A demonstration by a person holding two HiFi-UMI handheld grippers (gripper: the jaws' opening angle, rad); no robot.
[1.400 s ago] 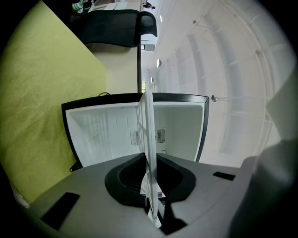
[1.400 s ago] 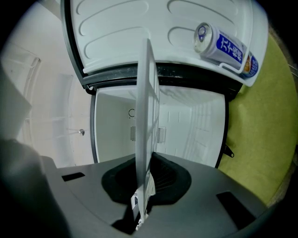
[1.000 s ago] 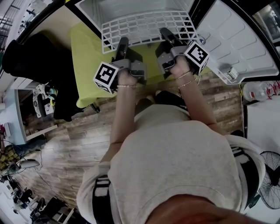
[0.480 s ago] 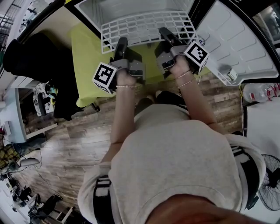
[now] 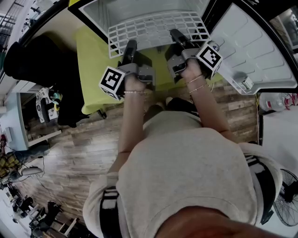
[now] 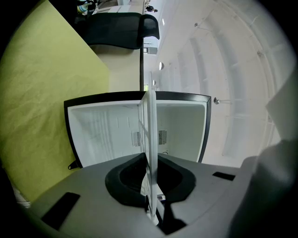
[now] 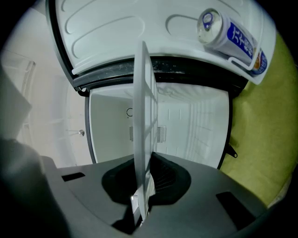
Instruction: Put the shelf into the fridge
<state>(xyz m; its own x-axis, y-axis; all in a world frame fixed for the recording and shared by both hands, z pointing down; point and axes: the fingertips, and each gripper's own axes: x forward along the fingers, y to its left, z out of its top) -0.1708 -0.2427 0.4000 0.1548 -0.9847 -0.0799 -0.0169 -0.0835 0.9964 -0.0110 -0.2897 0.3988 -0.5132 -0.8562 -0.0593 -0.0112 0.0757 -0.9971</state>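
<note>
Right now the left gripper (image 5: 129,47) and right gripper (image 5: 176,37) are each pinching the near edge of the wire shelf (image 5: 153,29), jaws narrowed onto its thin rim, one toward each end. The shelf is lying level and reaching straight ahead of both, its far edge sitting at the mouth of the open fridge (image 5: 95,8), so the coming move is probably a straight push forward.

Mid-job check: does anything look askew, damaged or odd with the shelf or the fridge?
Nothing stands out. The left tongs and right tongs each grip the near edge of the wire shelf, which looks even and lined up with the open fridge. A can sits in the fridge door.
</note>
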